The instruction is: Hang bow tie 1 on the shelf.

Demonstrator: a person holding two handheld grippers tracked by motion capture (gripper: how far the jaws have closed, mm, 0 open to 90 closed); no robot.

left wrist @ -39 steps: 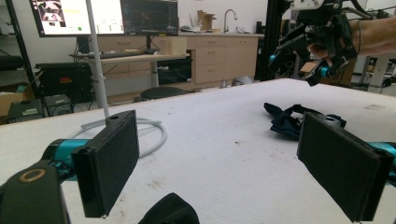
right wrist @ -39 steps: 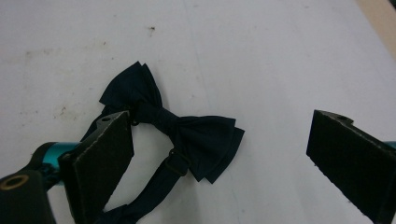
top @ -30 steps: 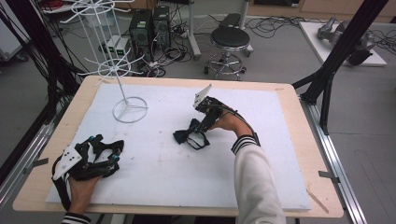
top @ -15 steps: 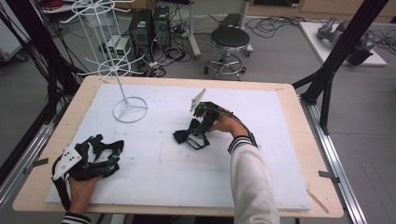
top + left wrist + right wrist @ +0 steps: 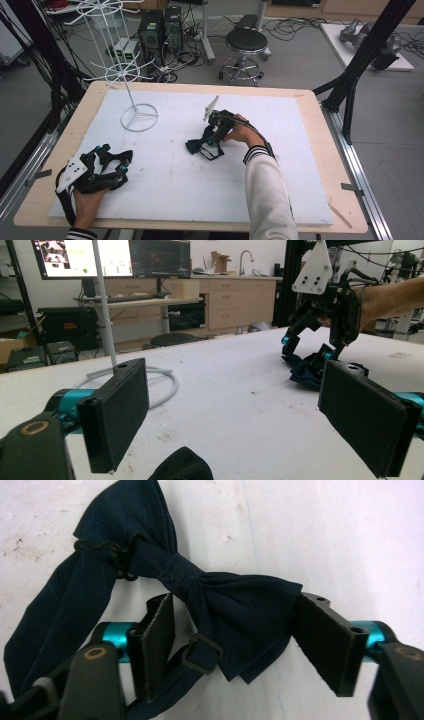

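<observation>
Right hand: reaches from the lower edge toward the table's middle, sleeve white with dark striped cuff, wrist bent so the right gripper tips down at the cloth.
Right gripper jaws: have just been closing; one wing of the bow lies between the pads, the right pad at the wing's edge, the left pad beside the knot; the pads do not yet squeeze it.
Dark navy fabric bow tie: flat on the white foam board, near its centre, strap and small black metal clasp trailing left in the right gripper view.
Left hand: rests at the near left corner of the board, palm down over the left gripper.
Left gripper jaws: stand wide apart, nothing between them, level above the board.
White wire stand: upright at the far left, well apart from the bow tie.
</observation>
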